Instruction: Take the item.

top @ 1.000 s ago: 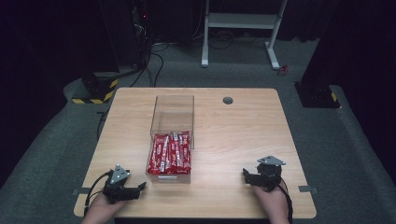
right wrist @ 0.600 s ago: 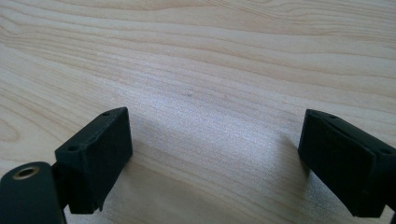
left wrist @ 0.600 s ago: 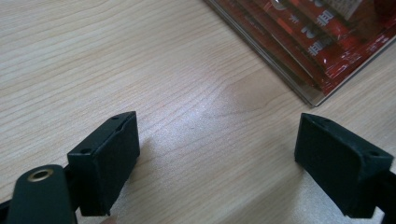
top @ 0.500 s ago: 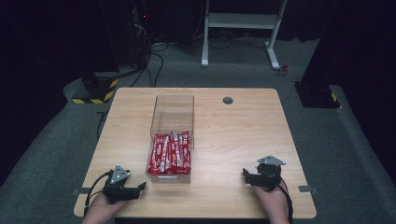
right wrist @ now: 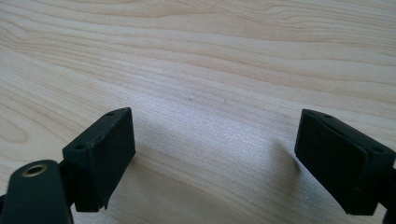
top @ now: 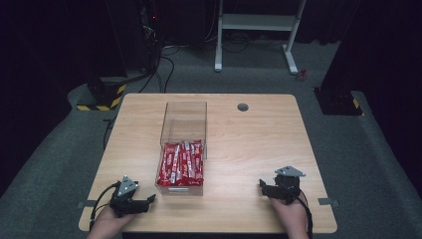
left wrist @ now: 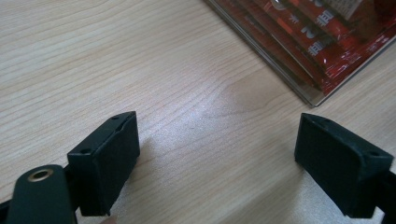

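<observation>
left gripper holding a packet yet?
No, the left gripper has its jaws wide apart over bare table, beside the clear box.

A light wooden table (top: pixel 249 149) with rounded corners stands on grey carpet. Just left of its centre sits a clear plastic box (top: pixel 183 119), long side running from 12 to 6 o'clock, its near half packed with red packets (top: pixel 181 162). A small round grey grommet (top: pixel 243 106) sits toward 12 o'clock

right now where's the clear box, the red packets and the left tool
clear box (top: pixel 184 110), high view, on its empty far wall.
red packets (top: pixel 181 163), high view, on the middle of the stack inside the box.
left tool (top: pixel 148 200), high view, between its open tips.
</observation>
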Demonstrator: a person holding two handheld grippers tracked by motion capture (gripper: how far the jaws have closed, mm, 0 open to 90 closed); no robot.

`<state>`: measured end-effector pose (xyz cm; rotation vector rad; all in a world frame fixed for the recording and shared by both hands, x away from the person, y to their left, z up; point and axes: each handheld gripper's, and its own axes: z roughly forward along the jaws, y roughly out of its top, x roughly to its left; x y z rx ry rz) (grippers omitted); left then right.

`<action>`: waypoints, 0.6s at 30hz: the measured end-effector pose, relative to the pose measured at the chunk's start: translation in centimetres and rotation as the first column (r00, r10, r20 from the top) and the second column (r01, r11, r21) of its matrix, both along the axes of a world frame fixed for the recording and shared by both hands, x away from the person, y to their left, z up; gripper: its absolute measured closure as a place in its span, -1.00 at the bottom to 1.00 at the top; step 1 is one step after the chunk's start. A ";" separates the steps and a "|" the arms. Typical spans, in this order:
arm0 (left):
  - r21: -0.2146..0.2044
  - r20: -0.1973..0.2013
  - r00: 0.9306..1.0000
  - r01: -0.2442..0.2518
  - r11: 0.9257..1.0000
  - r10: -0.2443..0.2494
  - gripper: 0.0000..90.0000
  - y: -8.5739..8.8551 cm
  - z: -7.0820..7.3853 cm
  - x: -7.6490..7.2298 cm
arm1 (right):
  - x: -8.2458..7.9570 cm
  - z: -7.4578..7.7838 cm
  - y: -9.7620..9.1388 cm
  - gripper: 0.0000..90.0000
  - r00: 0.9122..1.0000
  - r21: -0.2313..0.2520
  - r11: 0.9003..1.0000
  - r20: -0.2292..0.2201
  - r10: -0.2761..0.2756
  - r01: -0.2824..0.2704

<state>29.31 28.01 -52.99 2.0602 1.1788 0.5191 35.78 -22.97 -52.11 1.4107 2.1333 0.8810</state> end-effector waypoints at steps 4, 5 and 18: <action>0.000 0.000 1.000 0.000 1.000 0.000 -0.68 0.0 0.0 0.0 | -0.1 0.2 0.1 -0.72 1.000 0.012 1.000 0.004 0.004 -0.005; 0.000 0.000 1.000 0.000 1.000 0.000 -0.68 0.0 0.0 0.0 | -0.1 0.3 0.1 -0.72 1.000 0.013 1.000 0.007 0.005 -0.005; 0.000 0.000 1.000 0.000 1.000 0.000 -0.68 0.0 0.0 0.0 | -0.4 0.6 0.4 -0.71 0.999 0.022 0.999 0.028 0.027 -0.028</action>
